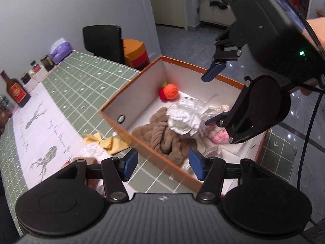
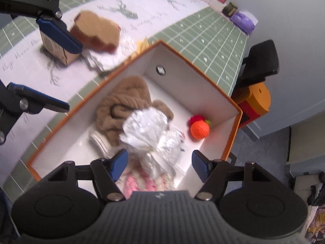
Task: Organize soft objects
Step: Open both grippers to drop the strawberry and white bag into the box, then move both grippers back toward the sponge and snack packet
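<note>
- In the box (image 2: 233,120): brown scarf (image 2: 121,101), white bundle (image 2: 146,126), pink knit (image 2: 140,181), orange ball (image 2: 200,129).
- Left on the table (image 1: 81,93): yellow cloth (image 1: 105,141), brown toy (image 2: 97,30).
- Left gripper (image 1: 162,163) and right gripper (image 2: 159,165): fingers spread, empty.

Black tongs (image 1: 163,165), blue pads (image 1: 130,163), silver screws.

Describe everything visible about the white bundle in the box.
The white bundle looks like crinkled white fabric or paper wrapped in clear, glossy plastic, bunched into a rounded lump. It lies loose in the orange-rimmed box, resting on the brown knitted piece and overlapping the pink knit. No tool touches it; the orange crochet ball sits apart in a corner.
</note>
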A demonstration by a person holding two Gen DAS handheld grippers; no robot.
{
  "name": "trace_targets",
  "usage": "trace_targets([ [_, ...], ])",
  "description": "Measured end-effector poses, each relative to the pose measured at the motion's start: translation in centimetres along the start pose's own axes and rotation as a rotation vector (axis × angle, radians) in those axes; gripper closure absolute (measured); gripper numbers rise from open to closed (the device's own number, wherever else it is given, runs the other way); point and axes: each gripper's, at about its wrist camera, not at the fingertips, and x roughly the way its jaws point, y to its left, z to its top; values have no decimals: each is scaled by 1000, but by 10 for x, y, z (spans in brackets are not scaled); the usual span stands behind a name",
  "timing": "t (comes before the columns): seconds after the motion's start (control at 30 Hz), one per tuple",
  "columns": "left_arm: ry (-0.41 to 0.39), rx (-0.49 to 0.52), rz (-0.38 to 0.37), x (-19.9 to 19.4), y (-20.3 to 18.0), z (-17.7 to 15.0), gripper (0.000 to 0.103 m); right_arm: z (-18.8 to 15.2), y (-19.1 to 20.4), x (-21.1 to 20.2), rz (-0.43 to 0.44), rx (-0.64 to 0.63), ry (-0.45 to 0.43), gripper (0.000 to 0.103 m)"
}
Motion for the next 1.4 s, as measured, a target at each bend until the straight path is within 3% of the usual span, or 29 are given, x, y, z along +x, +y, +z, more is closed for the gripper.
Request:
trace_targets([
  [0.37,-120,-220,123,-53,45,-58,36,25,63,-36,106,44,-232,34],
  [0.67,-215,-367,238,-73,50,-113,36,36,132,-34,159,126,-379,34],
  [0.83,-236,-459,279,-71,55,-143,36,37,155,-16,177,148,-394,34],
  [1.0,-201,-491,298,-57,56,-160,36,43,165,1,164,129,-370,34],
  [1.4,-182,-522,265,-36,87,-152,36,73,149,27,50,2,-325,34],
])
